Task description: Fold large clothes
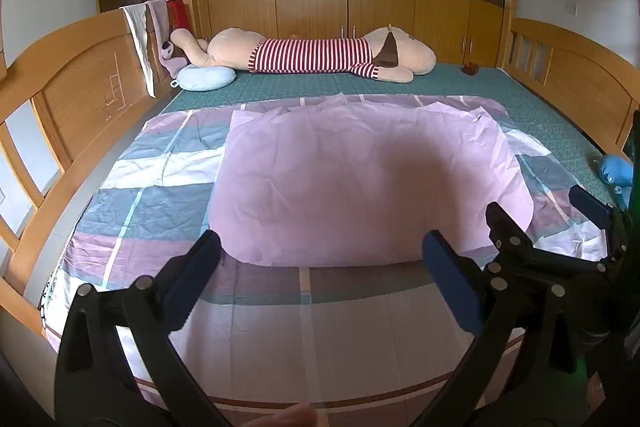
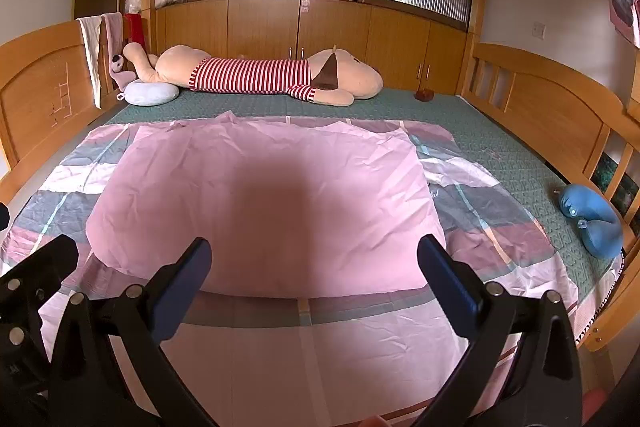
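A large pink, grey and white patchwork sheet lies spread on the bed. A plain pink layer lies folded flat over its middle, near edge toward me. My left gripper hangs open above the sheet's near part, nothing between its blue-padded fingers. My right gripper is also open and empty, just right of the left one. In the left wrist view the right gripper shows at the right edge. The left gripper's finger shows at the left of the right wrist view.
A big plush dog in a red-striped shirt lies along the far side of the green mattress. A pale blue cushion sits far left, a blue plush toy at the right. Wooden bed rails flank both sides.
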A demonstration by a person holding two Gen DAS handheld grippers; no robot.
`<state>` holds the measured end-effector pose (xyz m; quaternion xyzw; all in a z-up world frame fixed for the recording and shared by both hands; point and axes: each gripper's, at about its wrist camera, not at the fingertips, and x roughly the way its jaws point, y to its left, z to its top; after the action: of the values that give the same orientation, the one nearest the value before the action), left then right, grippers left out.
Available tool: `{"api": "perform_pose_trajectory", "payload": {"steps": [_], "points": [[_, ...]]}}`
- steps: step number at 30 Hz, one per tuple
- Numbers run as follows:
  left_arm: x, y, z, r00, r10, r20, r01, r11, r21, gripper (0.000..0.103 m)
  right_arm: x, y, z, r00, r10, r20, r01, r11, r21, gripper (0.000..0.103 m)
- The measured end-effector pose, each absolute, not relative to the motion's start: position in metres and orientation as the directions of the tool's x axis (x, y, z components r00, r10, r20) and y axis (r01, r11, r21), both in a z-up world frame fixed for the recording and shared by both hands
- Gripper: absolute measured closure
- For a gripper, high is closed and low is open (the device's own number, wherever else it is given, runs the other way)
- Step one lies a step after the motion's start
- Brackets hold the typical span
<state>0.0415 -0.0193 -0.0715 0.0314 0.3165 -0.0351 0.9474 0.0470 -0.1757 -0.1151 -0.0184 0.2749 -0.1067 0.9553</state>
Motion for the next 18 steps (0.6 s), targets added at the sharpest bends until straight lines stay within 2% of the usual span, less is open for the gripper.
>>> {"api": "perform_pose_trajectory", "payload": {"steps": [18], "points": [[0.0423,-0.0161,-0.0756,0.79,-0.05,-0.611,0.089,0.996,0.033,0.002,0.0453,-0.1737,-0.1167,0.822,-0.216,-0.527,0.195,0.976,-0.095,0.001]]}}
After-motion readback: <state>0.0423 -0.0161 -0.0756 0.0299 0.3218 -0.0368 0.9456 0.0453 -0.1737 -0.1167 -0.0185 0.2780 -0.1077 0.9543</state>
